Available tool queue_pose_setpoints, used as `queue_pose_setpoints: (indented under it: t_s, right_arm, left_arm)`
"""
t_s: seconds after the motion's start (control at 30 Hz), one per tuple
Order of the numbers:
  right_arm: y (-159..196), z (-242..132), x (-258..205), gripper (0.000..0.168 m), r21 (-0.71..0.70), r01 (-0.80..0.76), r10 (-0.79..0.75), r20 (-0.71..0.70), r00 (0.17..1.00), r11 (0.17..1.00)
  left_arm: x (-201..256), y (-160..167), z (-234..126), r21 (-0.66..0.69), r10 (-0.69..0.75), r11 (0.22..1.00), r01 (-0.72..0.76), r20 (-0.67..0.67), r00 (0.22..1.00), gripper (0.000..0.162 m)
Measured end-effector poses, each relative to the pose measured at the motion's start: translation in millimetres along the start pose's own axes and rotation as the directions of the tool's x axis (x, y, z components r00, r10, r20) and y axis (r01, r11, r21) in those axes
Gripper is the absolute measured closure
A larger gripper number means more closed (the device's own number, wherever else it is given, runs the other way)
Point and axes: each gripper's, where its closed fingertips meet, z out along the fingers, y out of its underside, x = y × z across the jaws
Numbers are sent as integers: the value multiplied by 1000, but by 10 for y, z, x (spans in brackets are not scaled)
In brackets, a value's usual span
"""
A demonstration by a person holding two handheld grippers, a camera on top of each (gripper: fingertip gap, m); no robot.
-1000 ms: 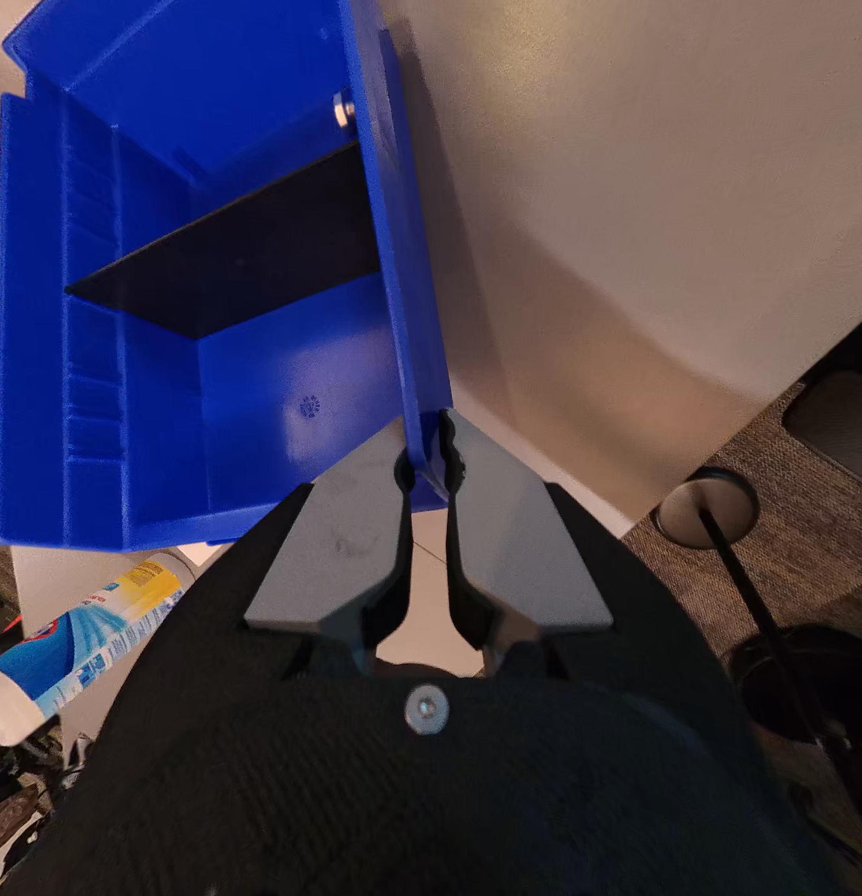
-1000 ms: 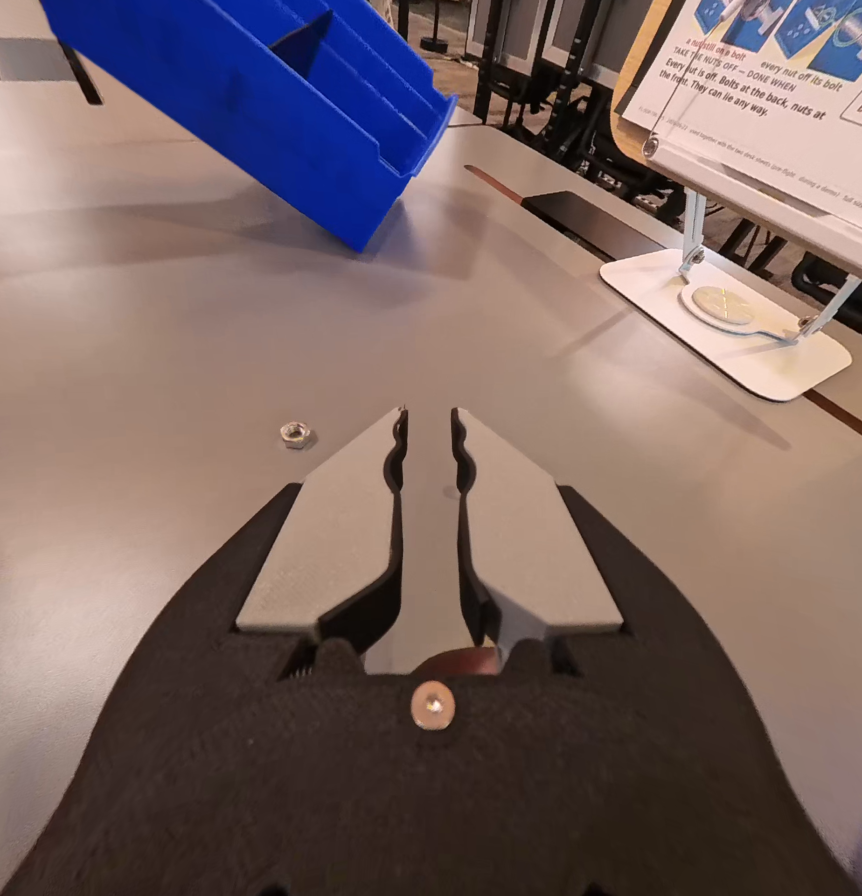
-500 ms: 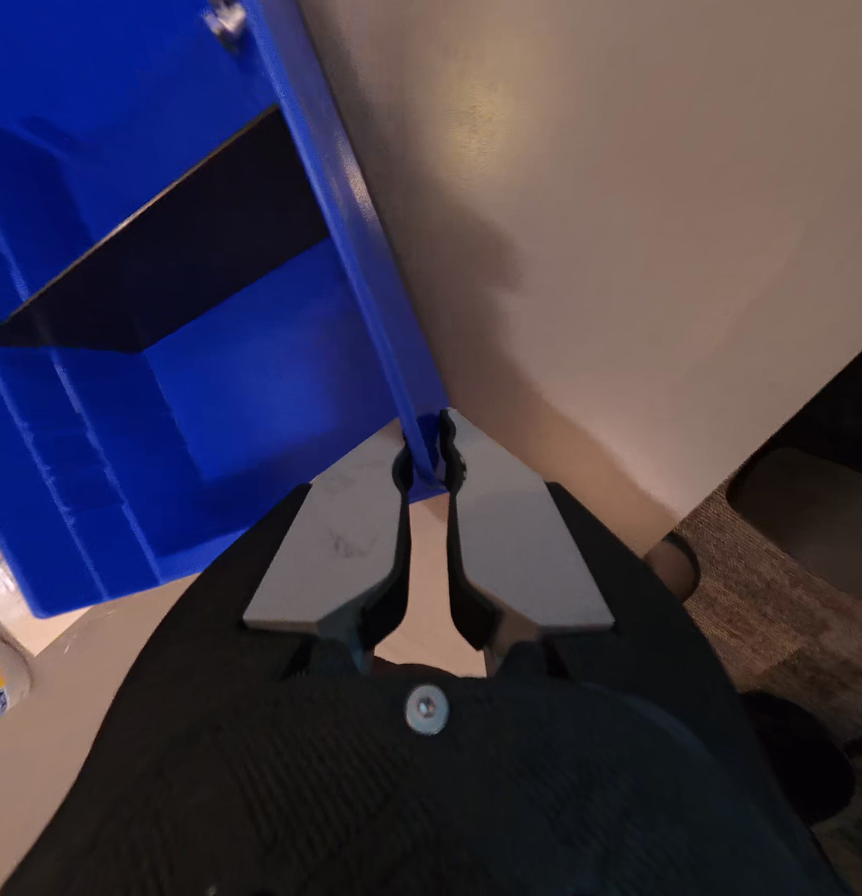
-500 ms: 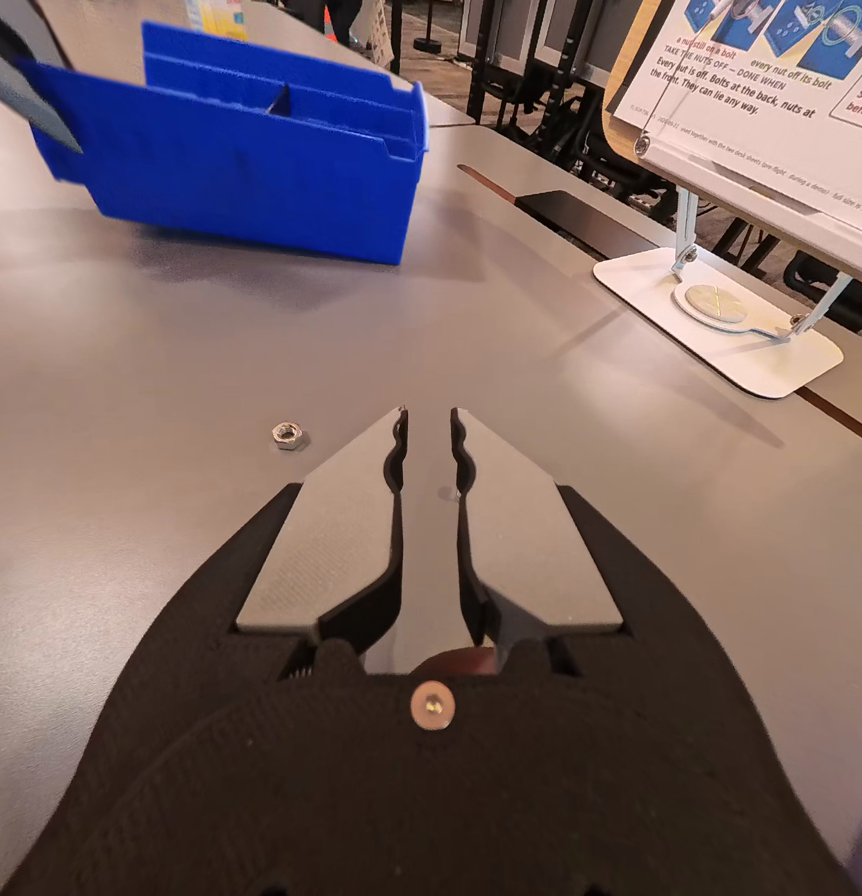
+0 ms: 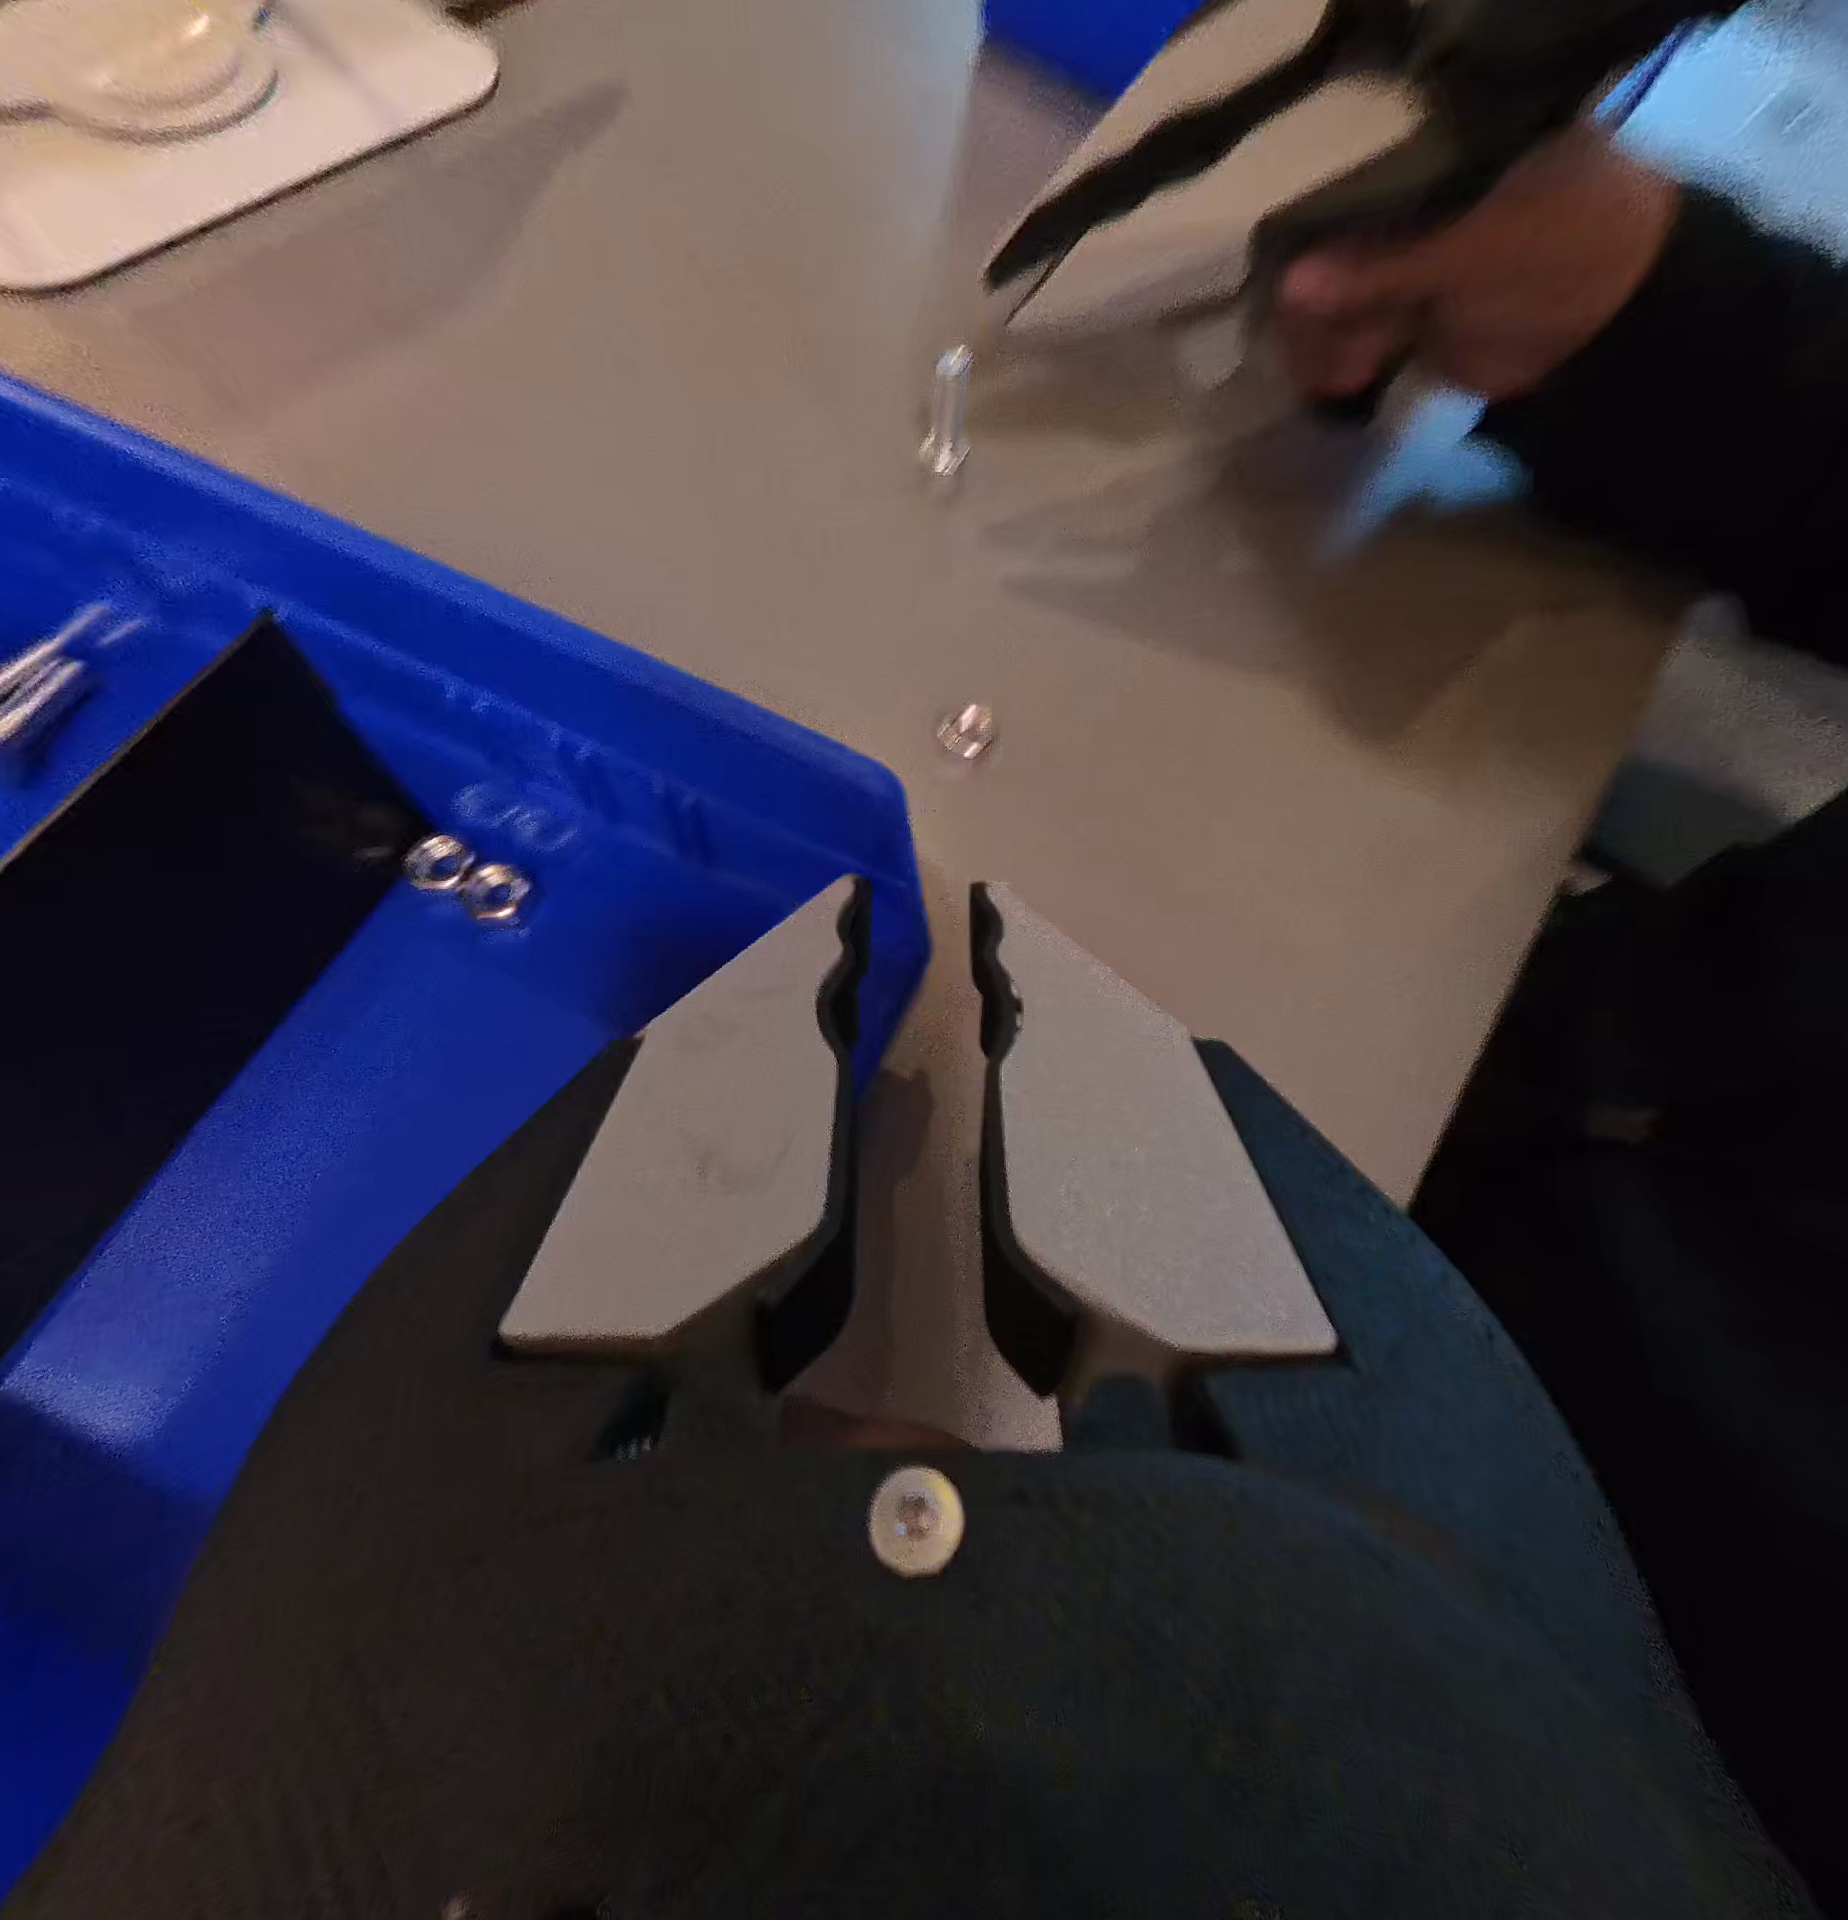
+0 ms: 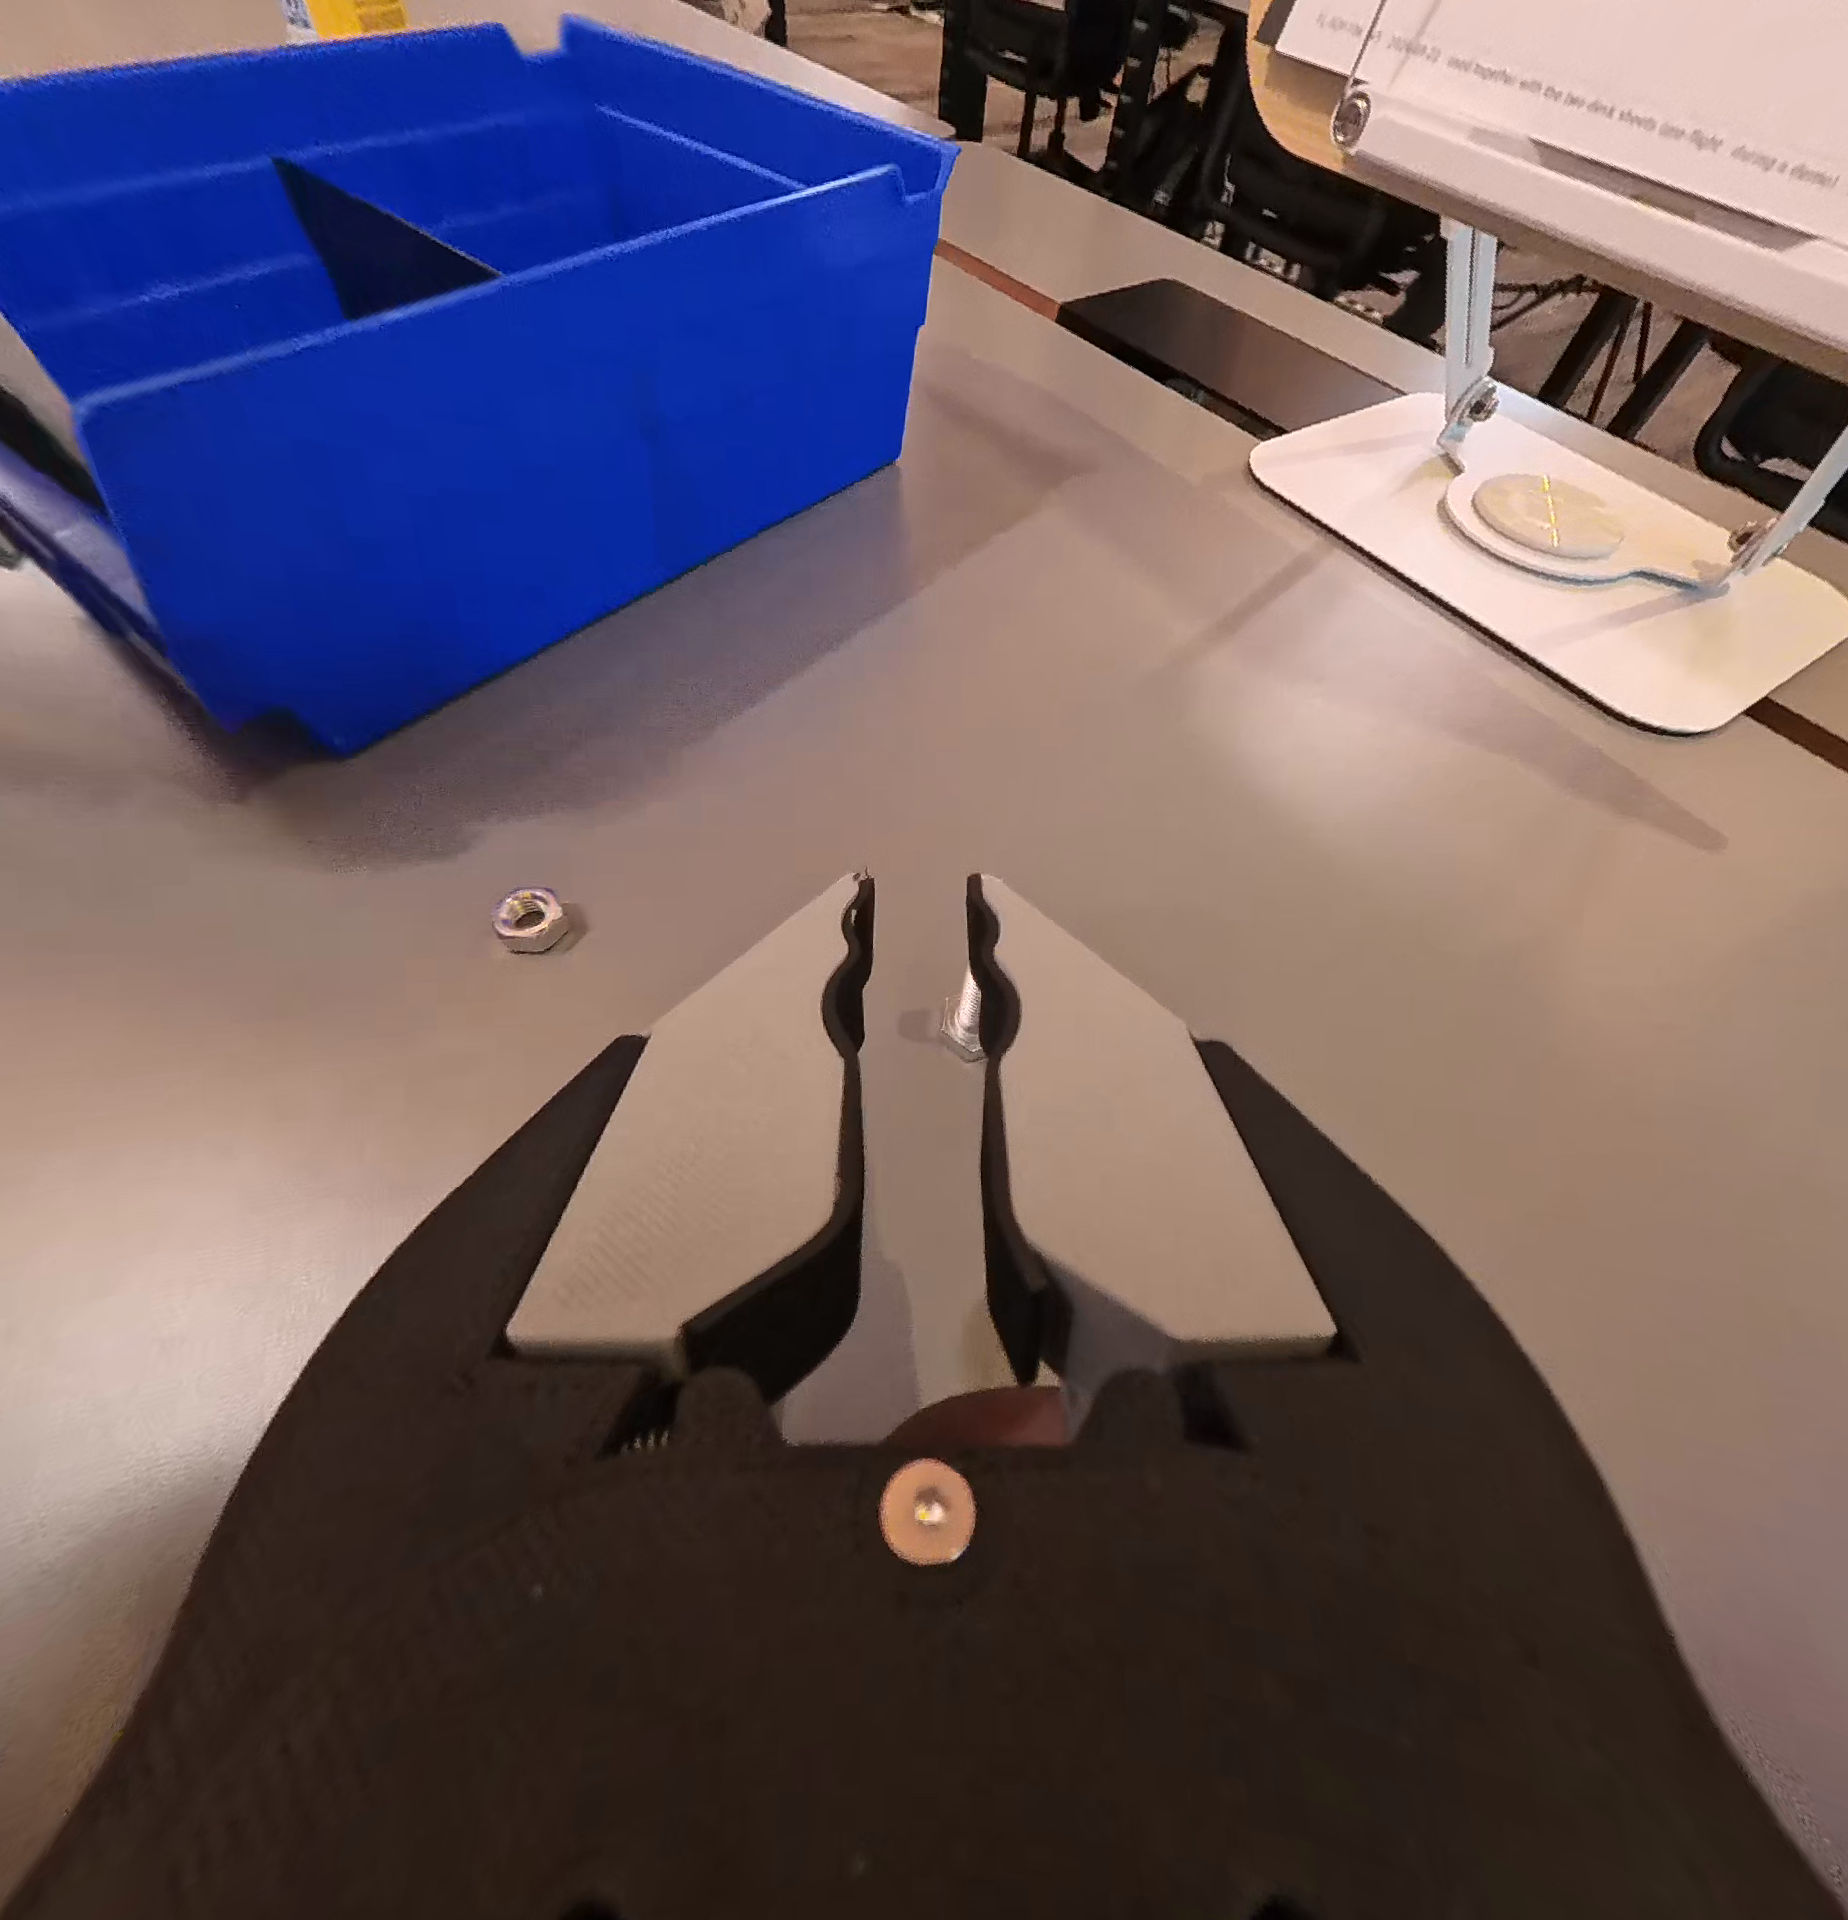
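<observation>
A blue bin (image 5: 639, 790) with a black divider (image 5: 151, 883) stands on the grey table. My left gripper (image 5: 918, 888) is open at the bin's near corner. The corner wall lies between the fingers, next to the left one, with a gap to the right one. Two nuts (image 5: 468, 878) lie inside the bin. My right gripper (image 6: 918, 878) is open and holds nothing. It hovers over a small bolt (image 6: 967, 1013) that stands on its head on the table. The bolt also shows in the left wrist view (image 5: 946, 416). A loose nut (image 6: 530, 920) lies on the table, left of the right gripper.
A white stand base (image 6: 1554, 582) with a tilted board stands at the right. A person's hand (image 5: 1471, 281) holds the right gripper. The bin (image 6: 484, 468) stands ahead and to the left of the right gripper. The table's edge runs to the right of the left gripper. The grippers' ends are close to 20 centimeters from one another. The loose nut (image 6: 530, 920) sits 11 centimeters or so from the ends of my right fingers.
My left gripper held the tilted bin by its wall, brought it down level on the table, and has now opened off the wall. The right gripper stayed open over the bolt.
</observation>
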Motion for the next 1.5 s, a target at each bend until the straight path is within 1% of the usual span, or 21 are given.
queue_pose_setpoints:
  t_s: [0.07, 0.23, 0.37, 0.47, 0.53, 0.57, 0.63, 0.7, 0.77, 0.8, 0.83, 0.9, 0.97, 1.0, 1.07, 1.1, 1.17, 1.2, 1.3, 1.37, 1.5]
  right_arm:
    - [1, 6, 21, 154, 0, -8, 8, -10, 1000, 1000]
    - [10, -3, 101, 154, 1, 4, -4, -53, 999, 1000]
    - [34, 22, 164, 154, -8, -9, 8, -63, 998, 1000]
    - [28, 29, 199, 154, -8, -3, 3, -76, 997, 1000]
    - [10, 28, 213, 154, -4, 1, -2, -84, 996, 1000]
    - [-9, 28, 219, 154, 0, 5, -5, -87, 996, 1000]
    - [-50, 34, 232, 154, 4, 17, -16, -92, 996, 1000]
    - [-95, 40, 255, 154, 7, 30, -29, -104, 994, 1000]
    - [-135, 51, 274, 154, 12, 37, -35, -108, 994, 999]
    - [-148, 64, 282, 154, 12, 36, -35, -107, 994, 999]
    - [-156, 80, 286, 154, 11, 35, -33, -103, 994, 999]
    - [-153, 115, 284, 154, 2, 35, -34, -95, 995, 999]
    - [-140, 136, 287, 154, -11, 44, -44, -96, 994, 999]
    - [-138, 138, 293, 154, -17, 50, -52, -100, 994, 999]
    - [-150, 130, 314, 154, -17, 62, -64, -110, 992, 998]
    - [-161, 125, 325, 154, -14, 64, -65, -112, 992, 998]
    - [-178, 116, 348, 154, -5, 54, -54, -111, 992, 999]
    - [-186, 109, 353, 154, 1, 47, -46, -107, 993, 999]
    - [-196, 78, 353, 154, 19, 34, -32, -98, 995, 999]
    - [-186, 54, 364, 154, 21, 39, -37, -104, 994, 999]
    - [-156, 35, 367, 154, 21, 32, -29, -102, 994, 999]
  left_arm:
    - [19, -55, 15, 26, -14, 1000, 15, -36, 999, 142]
    - [-219, 82, -118, -14, 33, 999, -32, 44, 998, 140]
    - [-609, -57, -539, -12, 119, 993, -119, 207, 971, 142]
    - [-1148, -183, -1000, -59, 179, 984, -170, 410, 895, 139]
    - [-1534, -177, -1264, -72, 154, 988, -136, 515, 843, 139]
    - [-1659, -128, -1311, -66, 110, 994, -89, 512, 852, 137]
    - [-1839, -19, -1285, -21, -29, 999, 44, 457, 889, 125]
    - [-2021, 135, -1223, -23, -139, 986, 164, 422, 896, 113]
    - [-2298, 251, -1228, -52, -146, 979, 195, 480, 865, 101]
    - [-2440, 261, -1233, -54, -147, 978, 201, 508, 849, 101]
    - [-2568, 248, -1223, -47, -161, 975, 216, 519, 839, 102]
    - [-2722, 213, -1107, -36, -228, 960, 276, 467, 854, 111]
    - [-2784, 295, -921, -104, -278, 934, 342, 391, 877, 112]
    - [-2814, 319, -871, -130, -288, 926, 354, 360, 887, 132]
    - [-2846, 338, -842, -169, -309, 912, 373, 314, 898, 126]
    - [-2833, 348, -833, -196, -307, 908, 371, 291, 906, 127]
    - [-2783, 338, -802, -238, -291, 907, 348, 244, 925, 137]
    - [-2792, 345, -799, -269, -269, 904, 333, 246, 931, 139]
    - [-2840, 331, -788, -369, -136, 900, 233, 269, 953, 142]
    - [-2798, 236, -719, -367, -67, 921, 129, 176, 982, 142]
    - [-2777, 132, -564, -383, 17, 924, 2, 46, 999, 147]
